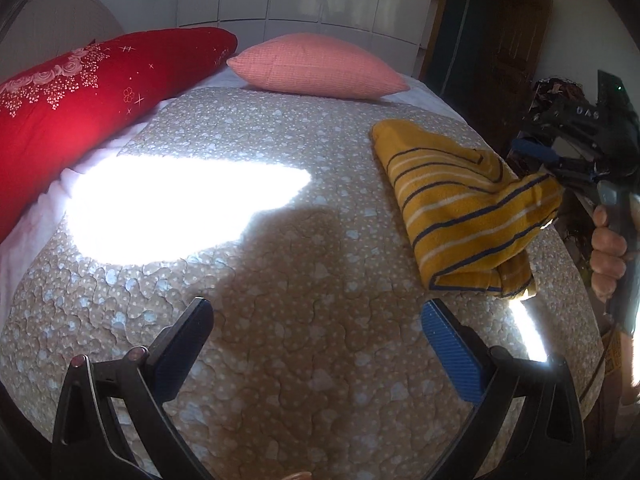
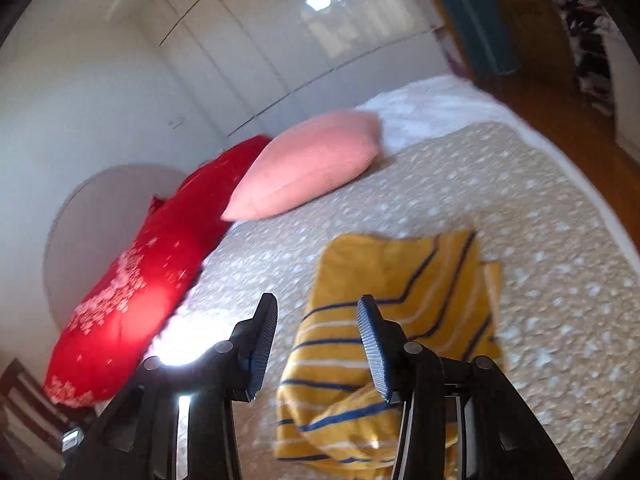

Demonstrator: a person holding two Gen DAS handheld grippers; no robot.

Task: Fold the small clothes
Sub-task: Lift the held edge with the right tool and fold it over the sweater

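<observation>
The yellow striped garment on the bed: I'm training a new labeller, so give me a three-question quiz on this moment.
1. True or false: the left gripper grips the yellow striped garment.
2. Which pillow lies nearer the garment: A the red pillow, B the pink pillow?
3. Fill in: the right gripper has its jaws ____.

Key: 1 false; 2 B; 3 open.

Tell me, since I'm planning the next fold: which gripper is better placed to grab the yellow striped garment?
Probably the right gripper: it hovers open directly above the yellow striped garment. The left gripper, also open, is over bare quilt, with the garment off to its right.
</observation>
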